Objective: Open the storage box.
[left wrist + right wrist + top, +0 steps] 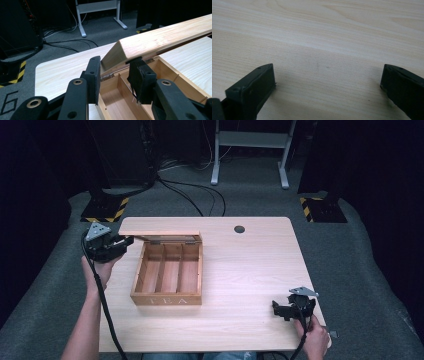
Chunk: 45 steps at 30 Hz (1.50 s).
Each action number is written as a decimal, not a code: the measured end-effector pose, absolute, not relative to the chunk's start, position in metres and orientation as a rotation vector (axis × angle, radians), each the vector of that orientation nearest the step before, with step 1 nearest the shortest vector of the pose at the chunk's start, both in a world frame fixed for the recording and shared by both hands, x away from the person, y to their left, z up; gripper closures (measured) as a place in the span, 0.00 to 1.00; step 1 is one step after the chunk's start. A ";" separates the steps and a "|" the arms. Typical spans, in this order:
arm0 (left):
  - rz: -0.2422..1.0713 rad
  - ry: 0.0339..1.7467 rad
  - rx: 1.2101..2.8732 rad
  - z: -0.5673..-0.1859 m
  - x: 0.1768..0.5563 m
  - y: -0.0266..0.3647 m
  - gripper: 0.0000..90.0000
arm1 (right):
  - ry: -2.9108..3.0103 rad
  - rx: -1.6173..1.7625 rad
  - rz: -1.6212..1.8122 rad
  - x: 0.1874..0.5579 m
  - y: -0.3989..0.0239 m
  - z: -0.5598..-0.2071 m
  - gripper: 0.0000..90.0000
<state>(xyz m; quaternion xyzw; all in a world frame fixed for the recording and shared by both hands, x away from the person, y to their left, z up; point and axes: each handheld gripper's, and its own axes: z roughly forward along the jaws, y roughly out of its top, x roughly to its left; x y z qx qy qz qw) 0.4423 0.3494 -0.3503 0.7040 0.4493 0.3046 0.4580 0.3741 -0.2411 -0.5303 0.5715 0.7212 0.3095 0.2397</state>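
We see a wooden tea box (168, 279) on the left half of the light wood table (250, 270), at about nine o'clock from the table's centre. It has three long compartments side by side, parted by two thin wooden dividers, and all three look empty. The front wall carries the letters TEA. The box is pale, with warmer brown inner walls and floor.

Its lid (159, 233) is hinged along the far edge, at twelve o'clock of the box, and stands raised. In the left gripper view we look under the lid (160, 41): a flat slab of light, grained wood with a bevelled corner, tilted up over the open compartments, with a metal hinge below it at the back wall.

The left gripper (121, 241) sits at ten o'clock of the box, at the lid's left end. In its own view the left gripper (113, 67) has the lid's corner between the two black pads; the right pad touches the lid's lower edge, and the left pad lies at the bevelled end, so we read it as pinching the lid.

The right gripper (281, 309) rests near the table's front right corner, at about four o'clock from the box and well apart from it. In its own view the right gripper (328, 75) has its jaws spread wide over bare tabletop.
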 end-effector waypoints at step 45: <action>0.750 1.099 1.733 -0.352 0.441 0.350 0.68 | 1.977 1.564 0.847 0.374 -0.241 -0.530 0.00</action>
